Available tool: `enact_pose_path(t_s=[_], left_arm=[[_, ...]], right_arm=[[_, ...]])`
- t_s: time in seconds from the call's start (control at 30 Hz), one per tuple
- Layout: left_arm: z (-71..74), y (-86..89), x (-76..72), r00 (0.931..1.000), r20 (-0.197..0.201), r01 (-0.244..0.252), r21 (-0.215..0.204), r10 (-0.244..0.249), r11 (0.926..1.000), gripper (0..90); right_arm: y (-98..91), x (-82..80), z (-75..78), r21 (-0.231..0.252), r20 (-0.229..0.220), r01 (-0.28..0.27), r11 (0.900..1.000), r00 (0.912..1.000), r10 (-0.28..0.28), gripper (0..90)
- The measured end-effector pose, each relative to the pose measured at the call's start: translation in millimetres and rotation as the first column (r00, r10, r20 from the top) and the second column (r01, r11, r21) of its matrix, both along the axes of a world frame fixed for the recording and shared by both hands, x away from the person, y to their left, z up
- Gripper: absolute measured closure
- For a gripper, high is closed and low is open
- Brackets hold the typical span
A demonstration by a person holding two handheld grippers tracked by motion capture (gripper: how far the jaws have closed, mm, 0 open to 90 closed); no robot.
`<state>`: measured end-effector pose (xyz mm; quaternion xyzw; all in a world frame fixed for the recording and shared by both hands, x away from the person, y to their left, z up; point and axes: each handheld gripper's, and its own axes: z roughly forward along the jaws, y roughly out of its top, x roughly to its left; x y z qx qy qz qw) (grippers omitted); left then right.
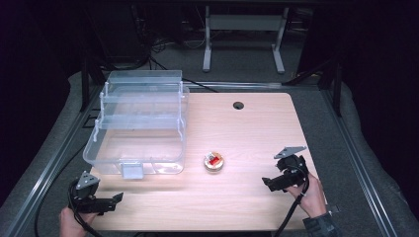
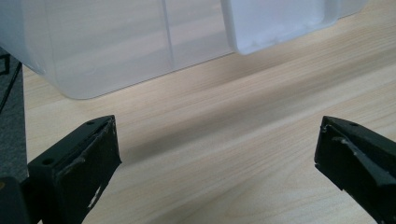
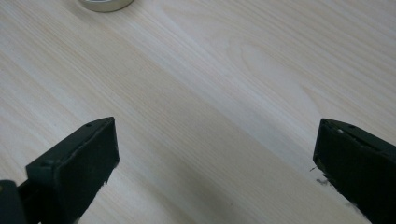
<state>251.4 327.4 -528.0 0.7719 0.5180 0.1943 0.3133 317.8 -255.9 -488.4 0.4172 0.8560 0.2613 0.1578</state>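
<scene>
Viewing both hand-held grippers, left (image 1: 117, 198) and right (image 1: 265, 181), I see jaws wide, empty; small round container (image 1: 213, 162) sits mid-tabletop (image 1: 257, 128), contents unclear, beside clear tiered bin (image 1: 138, 123).

Two black handheld grippers (image 1: 118, 198) (image 1: 265, 181), grey triangular top plates, trailing black cables, chipped fingers (image 2: 100, 154); dark patterned right sleeve (image 1: 320, 226).

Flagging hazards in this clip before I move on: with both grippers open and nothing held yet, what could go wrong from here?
1. The small round tin sits loose on smooth wood; a one-sided touch from the right gripper could slide it away.
2. The clear box stands right ahead of the left gripper, its tiers open; a forward reach may bump and shift it.
3. Cables trail off the table edge and could snag.
</scene>
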Motion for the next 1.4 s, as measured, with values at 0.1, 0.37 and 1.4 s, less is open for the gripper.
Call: enact_pose_path(t_s=[0.1, 0.37, 1.4], left_arm=[[-0.3, 0.4, 0.0, 1.0000, -0.004, 0.002, 0.004, -0.002, 1.0000, 0.1], [-2.4, 0.1, -2.7, 0.9999, -0.011, 0.008, 0.012, -0.007, 0.9999, 0.1], [-3.4, 2.7, -5.2, 0.9998, -0.014, 0.012, 0.022, -0.012, 0.9997, 0.1]], right_arm=[[9.8, 6.0, 3.3, -0.007, -0.007, -0.029, 0.9996, 0.9996, 0.029, 0.0], [37.4, 20.0, 11.3, -0.046, -0.022, -0.107, 0.9932, 0.9941, 0.106, 0.0], [157.2, 87.2, -12.6, -0.126, -0.164, -0.284, 0.9505, 0.9509, 0.262, 0.0]])
